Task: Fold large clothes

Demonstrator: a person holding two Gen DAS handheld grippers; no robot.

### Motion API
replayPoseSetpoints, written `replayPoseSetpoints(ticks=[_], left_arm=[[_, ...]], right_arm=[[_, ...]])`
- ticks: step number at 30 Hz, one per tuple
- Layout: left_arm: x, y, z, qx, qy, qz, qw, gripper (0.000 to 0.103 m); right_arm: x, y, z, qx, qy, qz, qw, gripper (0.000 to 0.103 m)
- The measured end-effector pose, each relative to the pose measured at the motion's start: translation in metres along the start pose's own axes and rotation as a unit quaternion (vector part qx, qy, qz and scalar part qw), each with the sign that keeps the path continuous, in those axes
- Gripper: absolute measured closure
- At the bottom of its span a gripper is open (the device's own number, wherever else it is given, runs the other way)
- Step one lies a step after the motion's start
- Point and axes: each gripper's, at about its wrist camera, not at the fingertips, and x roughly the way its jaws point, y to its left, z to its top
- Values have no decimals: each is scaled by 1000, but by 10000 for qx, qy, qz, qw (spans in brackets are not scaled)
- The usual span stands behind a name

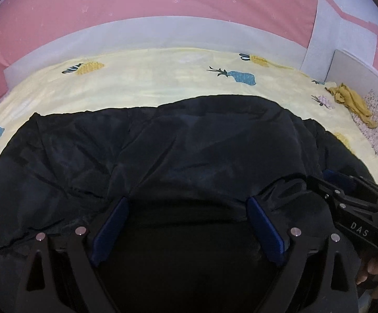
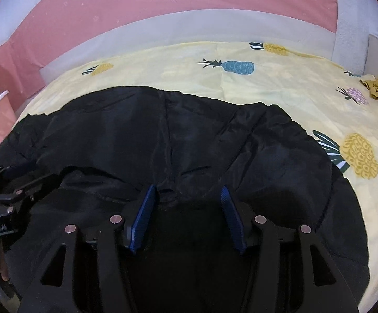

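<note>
Now both claws, left claw and right claw, gape over black garment.

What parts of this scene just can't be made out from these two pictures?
- Black garment: its near edge is hidden in both wrist views by the left gripper and right gripper; too dark to tell its type.
- Mustard cloth: cut off by the frame edge in the right wrist view.
- Person's hand: only fingers show at the left wrist view's edge.
- Bed sheet: covered underneath the garment.

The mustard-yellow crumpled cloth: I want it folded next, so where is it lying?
The mustard-yellow crumpled cloth lies at the far right of both views, on the pale yellow pineapple-print sheet beside the white board, beyond the black jacket.
</note>
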Motion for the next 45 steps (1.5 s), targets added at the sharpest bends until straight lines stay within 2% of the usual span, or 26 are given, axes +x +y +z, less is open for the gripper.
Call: replayPoseSetpoints(ticks=[7, 11, 15, 21, 24, 29, 32, 33, 37, 39, 40, 42, 45], left_arm=[[-5, 0, 2, -21, 124, 62, 9999, 8], [-35, 5, 6, -146, 142, -107, 9997, 10], [-67, 11, -9, -165, -56, -190, 9997, 10], [-53, 24, -31, -252, 39, -233, 9994, 8], [-42, 21, -32, -198, 44, -115, 9997, 7], [-34, 16, -26, -169, 120, -2, 9998, 6], [-48, 24, -17, -217, 177, -193, 9994, 11], [-56, 27, -15, -214, 127, -182, 9995, 17], [-74, 54, -9, -84, -216, 361, 9991, 17], [-64, 76, -10, -271, -95, 544, 9981, 17], [-58, 86, -13, -336, -40, 575, 9978, 17], [-47, 92, -17, -287, -84, 566, 9979, 16], [-40, 87, -15, -231, -103, 680, 9974, 15]], right_arm=[[-5, 0, 5, 104, 37, -6, 9999, 50], [-38, 1, 12, 276, -110, -44, 9995, 50], [-71, 23, 1, 50, -333, 197, 9992, 50], [-39, 26, -15, 42, -162, 145, 9998, 50], [-29, 31, -14, -193, -144, -26, 9997, 50], [-25, 31, -15, -259, -20, -82, 9996, 50], [-43, 25, -5, -62, 5, 115, 9999, 50], [-57, 21, -3, -41, -138, 118, 9998, 50], [-83, -4, -2, 60, -505, -125, 9986, 50], [-72, -24, -4, 178, -345, -407, 9984, 50], [-62, -34, -5, 266, -217, -431, 9985, 50], [-42, -46, -14, 297, -131, -212, 9992, 50], [-30, -43, -16, 195, -44, -320, 9993, 50]])
